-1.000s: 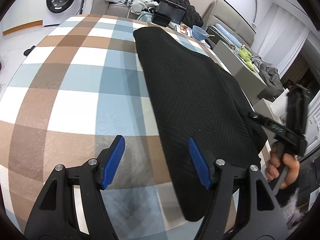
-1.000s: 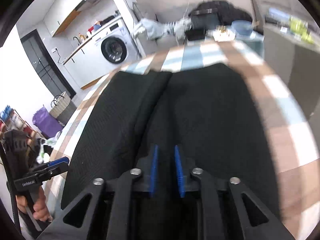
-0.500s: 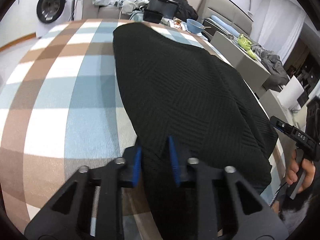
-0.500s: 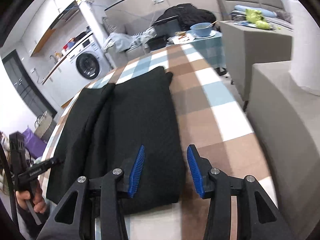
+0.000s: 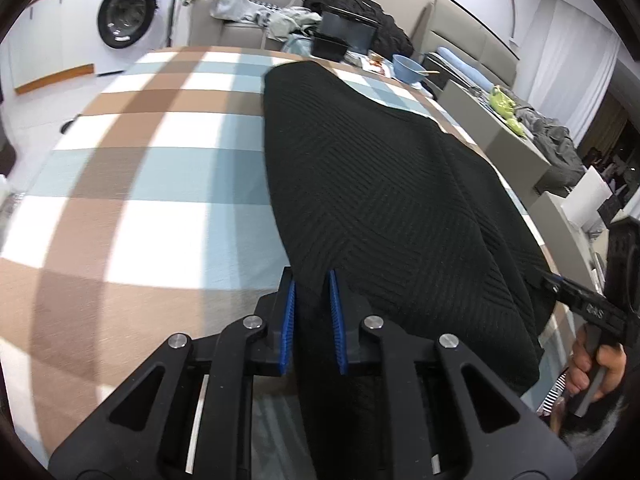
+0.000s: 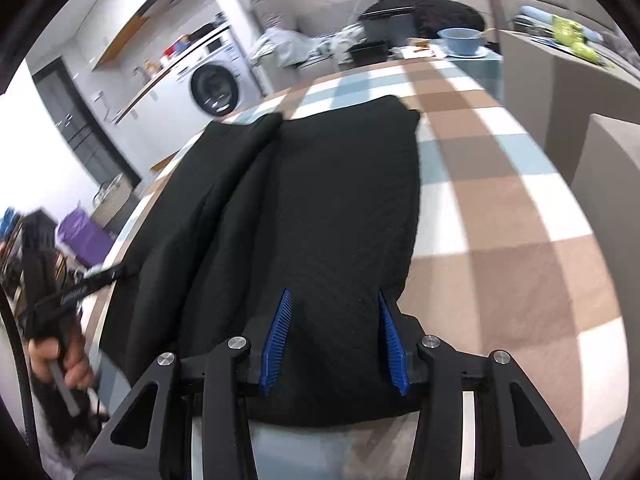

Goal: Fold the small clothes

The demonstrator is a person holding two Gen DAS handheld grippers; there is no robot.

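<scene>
A black knit garment (image 5: 380,184) lies lengthwise on the checked tablecloth (image 5: 140,200), with a long fold along its left side in the right wrist view (image 6: 224,200). My left gripper (image 5: 313,292) is at its near left edge, jaws closing, and a bunch of the cloth is pinched between the blue pads. My right gripper (image 6: 332,308) stands open astride the near right corner of the garment (image 6: 340,208); cloth lies between its pads without being squeezed. Each view shows the other gripper at the side in a person's hand (image 5: 592,368).
The tablecloth (image 6: 500,240) is bare to the left and right of the garment. Behind the table are a washing machine (image 5: 126,14), a sofa piled with clothes (image 5: 280,20) and a blue bowl (image 5: 406,68). A grey counter (image 5: 512,148) stands close on the right.
My left gripper went from wide open beside the garment to nearly shut on its near left edge. My right gripper opened from a narrow gap and now straddles the near right corner.
</scene>
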